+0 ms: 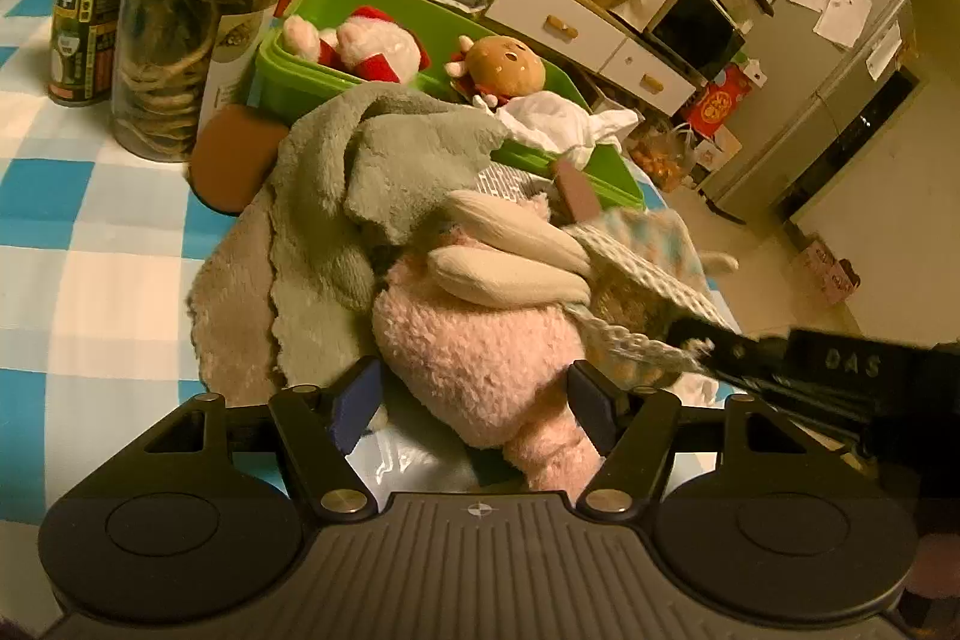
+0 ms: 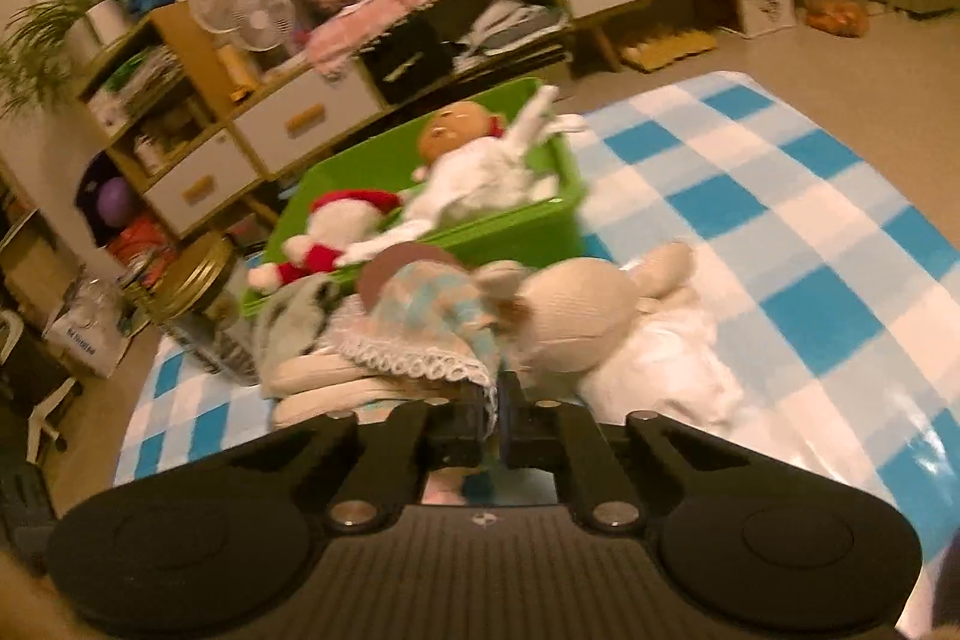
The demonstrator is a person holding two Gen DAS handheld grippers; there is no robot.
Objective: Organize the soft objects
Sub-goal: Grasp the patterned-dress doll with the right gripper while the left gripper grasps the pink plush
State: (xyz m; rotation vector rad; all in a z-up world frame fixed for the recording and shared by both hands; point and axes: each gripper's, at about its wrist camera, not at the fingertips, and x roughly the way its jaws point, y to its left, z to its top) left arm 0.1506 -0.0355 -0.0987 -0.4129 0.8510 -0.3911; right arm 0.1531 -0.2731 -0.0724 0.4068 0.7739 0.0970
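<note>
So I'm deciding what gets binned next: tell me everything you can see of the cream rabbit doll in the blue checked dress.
The cream fabric rabbit doll lies on its side on the blue-and-white checked tablecloth, long ears draped over a pink fluffy plush toy. Its pale blue checked dress has a white lace hem, which the right gripper pinches with shut jaws. A white cloth lies beside its head.

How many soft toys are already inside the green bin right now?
2. A Santa plush lies at the green bin's jar-side end; a round-headed brown doll with white cloth sits toward the other end. More could be hidden under that cloth.
</note>
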